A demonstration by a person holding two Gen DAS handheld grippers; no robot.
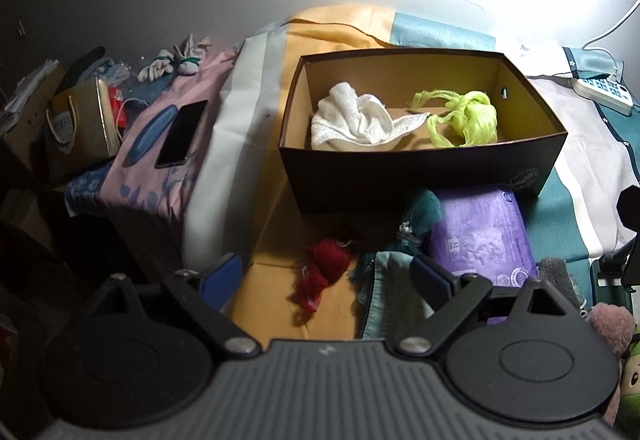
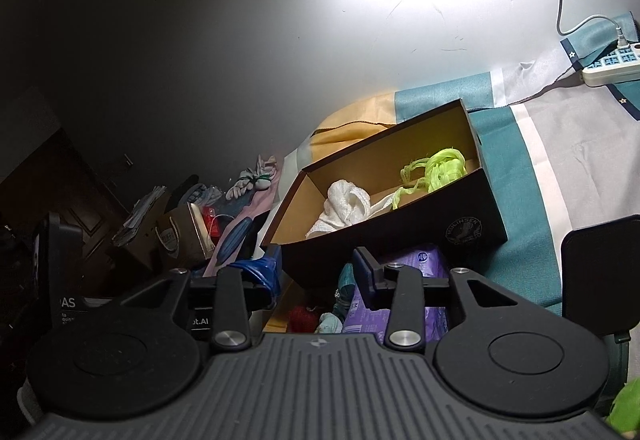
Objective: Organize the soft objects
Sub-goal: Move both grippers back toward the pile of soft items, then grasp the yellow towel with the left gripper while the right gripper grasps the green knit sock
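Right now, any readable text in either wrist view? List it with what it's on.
"MULINSEN": round logo on the dark box front; the rest of the ring is too small to read.
"M": purple pack, on its small label; the other print on it is blurred.
"AS" and "ot.AI": cut-off lettering on the left gripper, seen from the right wrist.
Gold gift bag: emblem unreadable.
Power strip: no readable marks.

White towel (image 1: 360,117) and neon-green yarn (image 1: 468,117) in a dark box (image 1: 420,175).
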